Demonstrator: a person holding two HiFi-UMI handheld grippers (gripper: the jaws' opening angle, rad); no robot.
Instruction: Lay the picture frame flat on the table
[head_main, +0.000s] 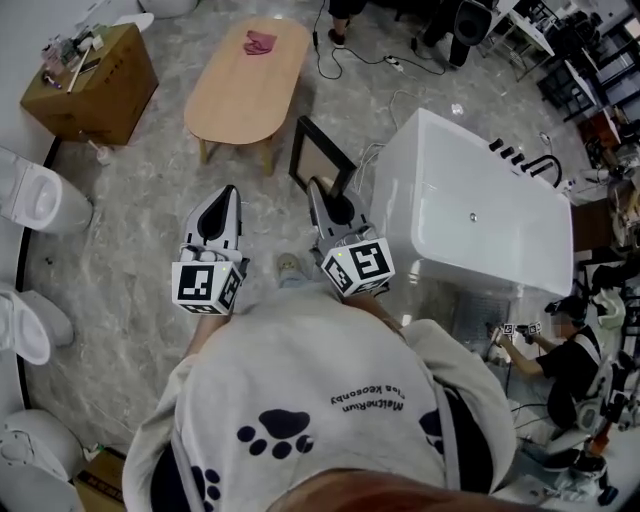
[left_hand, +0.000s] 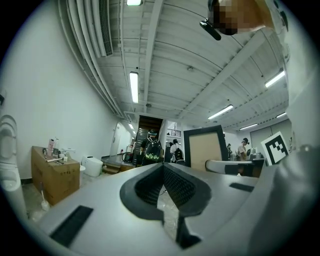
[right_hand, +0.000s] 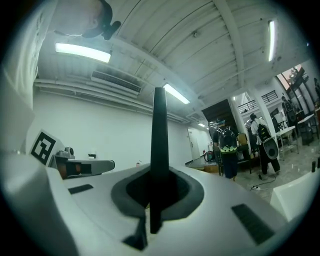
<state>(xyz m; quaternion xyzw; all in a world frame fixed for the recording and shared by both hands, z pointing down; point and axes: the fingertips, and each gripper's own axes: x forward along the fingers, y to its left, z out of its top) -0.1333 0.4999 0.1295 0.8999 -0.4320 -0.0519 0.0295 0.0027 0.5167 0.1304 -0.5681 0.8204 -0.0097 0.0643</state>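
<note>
A person in a white hoodie (head_main: 300, 400) with dark paw prints looks down over two handheld grippers that point ahead above a marble floor (head_main: 130, 230). The left gripper (head_main: 229, 193) is clenched tight with nothing between its jaws. Just beside it, the right gripper (head_main: 319, 188) is clamped on one edge of the picture frame (head_main: 320, 160), black with a tan centre, held upright in the air. A white bathtub (head_main: 480, 215) stands to the right. Farther off is an oval wooden counter (head_main: 240, 95), well apart from the frame, with a pink cloth (head_main: 260, 42) at its far end.
</note>
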